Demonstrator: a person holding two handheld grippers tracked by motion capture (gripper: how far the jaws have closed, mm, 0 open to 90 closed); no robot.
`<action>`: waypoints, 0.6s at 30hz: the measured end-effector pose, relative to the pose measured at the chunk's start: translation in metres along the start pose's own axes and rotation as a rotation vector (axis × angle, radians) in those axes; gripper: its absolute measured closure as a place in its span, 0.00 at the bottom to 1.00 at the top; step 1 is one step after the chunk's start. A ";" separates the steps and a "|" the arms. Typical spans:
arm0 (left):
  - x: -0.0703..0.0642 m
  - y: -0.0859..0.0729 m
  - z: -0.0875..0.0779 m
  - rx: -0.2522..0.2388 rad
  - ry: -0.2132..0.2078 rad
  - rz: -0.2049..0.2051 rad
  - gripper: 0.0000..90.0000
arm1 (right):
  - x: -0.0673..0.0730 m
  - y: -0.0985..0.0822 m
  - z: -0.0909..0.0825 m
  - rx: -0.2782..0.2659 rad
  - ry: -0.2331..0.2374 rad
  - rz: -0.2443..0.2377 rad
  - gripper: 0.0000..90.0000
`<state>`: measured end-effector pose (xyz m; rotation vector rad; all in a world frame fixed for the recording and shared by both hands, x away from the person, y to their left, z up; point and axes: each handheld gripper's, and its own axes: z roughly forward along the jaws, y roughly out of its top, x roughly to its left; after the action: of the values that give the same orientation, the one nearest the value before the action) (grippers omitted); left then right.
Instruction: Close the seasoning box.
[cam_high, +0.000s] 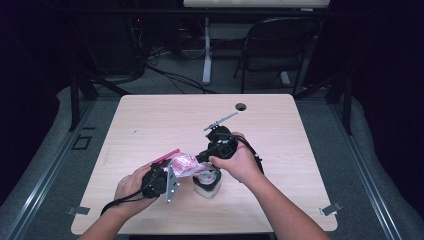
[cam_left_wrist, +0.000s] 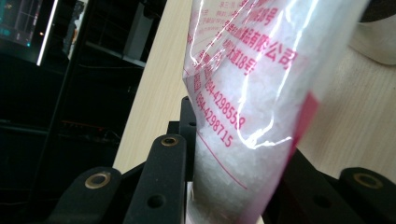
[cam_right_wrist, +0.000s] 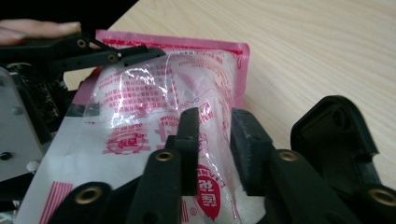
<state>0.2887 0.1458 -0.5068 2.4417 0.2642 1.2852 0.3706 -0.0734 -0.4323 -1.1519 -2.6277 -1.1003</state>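
A clear plastic bag (cam_high: 184, 164) with pink print and white crystals inside hangs tilted over the table's front middle. My left gripper (cam_high: 170, 170) is shut on it; in the left gripper view the bag (cam_left_wrist: 243, 93) stands pinched between the two black jaws of that gripper (cam_left_wrist: 238, 144). My right gripper (cam_high: 201, 158) comes in from the right. In the right gripper view its jaws (cam_right_wrist: 217, 128) stand apart with a fold of the bag (cam_right_wrist: 154, 102) between them, and the pads do not press on it. The left gripper's fingers (cam_right_wrist: 112, 56) hold the bag's far side.
A white container (cam_high: 207, 184) stands on the wooden table (cam_high: 150, 115) right under the bag, and shows as a white wall (cam_left_wrist: 378, 42) in the left gripper view. A cable hole (cam_high: 241, 106) sits near the far edge. A folding chair (cam_high: 280, 45) stands beyond the table.
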 end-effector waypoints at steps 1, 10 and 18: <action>0.000 0.000 0.000 -0.001 -0.004 -0.005 0.87 | 0.000 0.000 -0.002 -0.014 -0.003 -0.005 0.77; 0.000 -0.007 0.002 -0.004 -0.043 -0.080 0.87 | -0.001 -0.001 -0.016 -0.074 -0.023 0.013 0.72; 0.002 -0.014 0.000 -0.026 -0.075 -0.177 0.88 | 0.002 -0.003 -0.034 -0.136 -0.041 0.003 0.72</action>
<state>0.2900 0.1594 -0.5111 2.3784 0.4294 1.1133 0.3603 -0.0953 -0.4083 -1.2140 -2.6159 -1.2858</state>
